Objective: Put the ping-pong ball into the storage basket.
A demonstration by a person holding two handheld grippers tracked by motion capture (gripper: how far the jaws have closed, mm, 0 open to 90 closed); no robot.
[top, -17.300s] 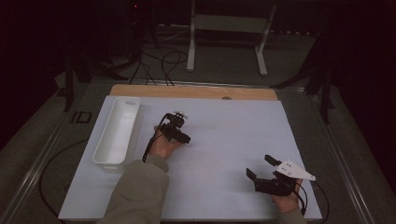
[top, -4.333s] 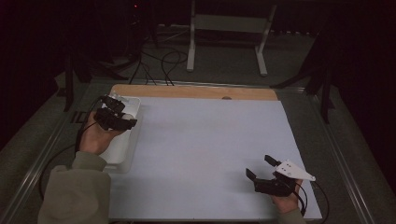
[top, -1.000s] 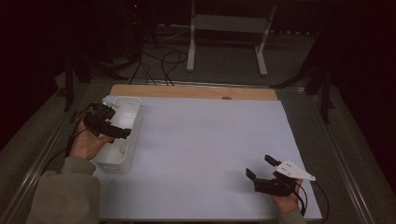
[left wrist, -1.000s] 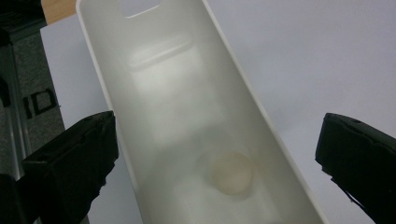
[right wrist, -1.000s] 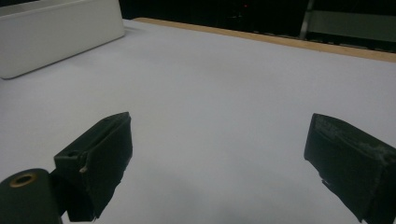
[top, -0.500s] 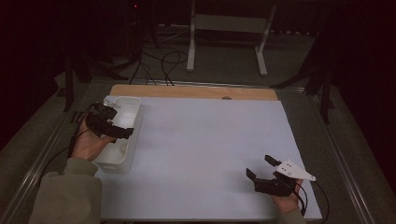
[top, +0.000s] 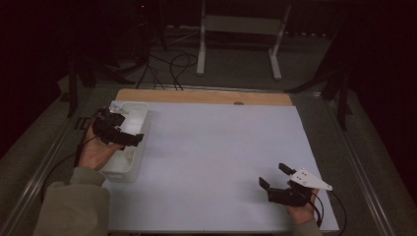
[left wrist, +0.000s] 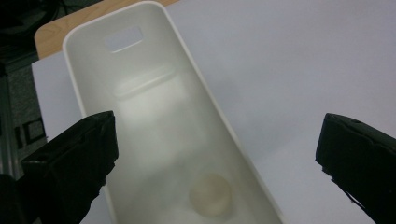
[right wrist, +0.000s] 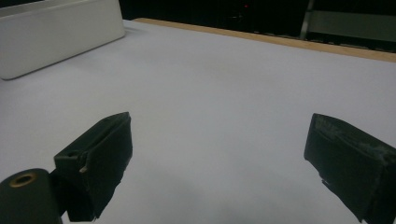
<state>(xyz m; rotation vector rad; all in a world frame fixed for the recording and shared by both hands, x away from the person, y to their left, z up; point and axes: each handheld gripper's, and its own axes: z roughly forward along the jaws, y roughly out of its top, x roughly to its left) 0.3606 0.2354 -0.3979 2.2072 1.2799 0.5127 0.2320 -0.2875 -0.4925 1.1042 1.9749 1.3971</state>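
Your left gripper (top: 129, 139) hangs above the white bin (top: 140, 112) at the table's left edge, jaws spread wide and holding nothing. A pale round object (left wrist: 210, 194) lies on the bin floor, near the end closest to you. Your right gripper (top: 274, 178) rests low at the near right corner of the white table sheet (top: 221, 147), jaws also spread and unloaded.

Risk: lowering the left jaws could strike the bin's narrow walls and shove the light bin. Open room lies across the bare sheet between both grippers; the wooden strip (top: 196, 96) marks the far edge.
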